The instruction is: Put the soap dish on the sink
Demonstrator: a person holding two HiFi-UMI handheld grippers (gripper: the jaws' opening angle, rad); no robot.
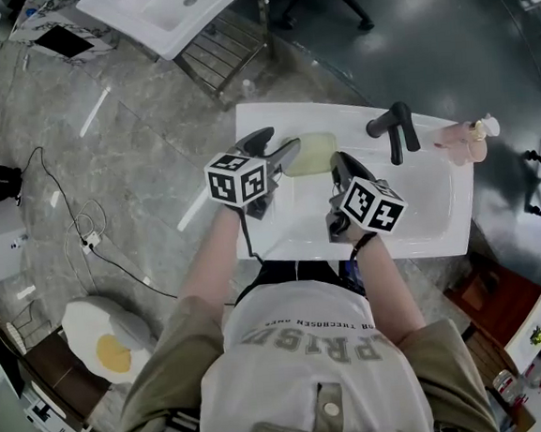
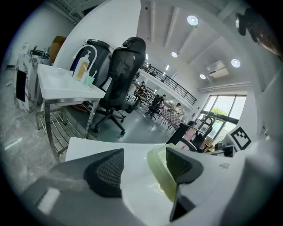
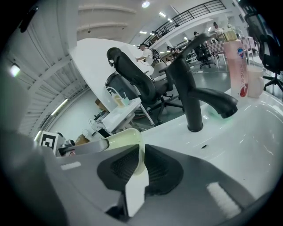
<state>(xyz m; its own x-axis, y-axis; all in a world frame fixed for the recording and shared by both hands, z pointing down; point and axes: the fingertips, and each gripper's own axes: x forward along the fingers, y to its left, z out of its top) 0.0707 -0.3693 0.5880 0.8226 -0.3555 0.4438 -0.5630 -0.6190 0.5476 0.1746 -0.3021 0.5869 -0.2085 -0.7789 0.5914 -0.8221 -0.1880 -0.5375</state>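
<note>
The left gripper reaches in from the left over the white sink. In the left gripper view its jaws stand wide apart and press on nothing. One end of the pale green soap dish sits just inside its right-hand jaw. The soap dish hangs over the sink's far rim, left of the black faucet; whether it touches the rim is unclear. The right gripper comes at it from the near side. In the right gripper view the narrow jaws pinch the dish's thin wall. Farther right, beyond the faucet, a pink bottle stands on the sink's corner.
</note>
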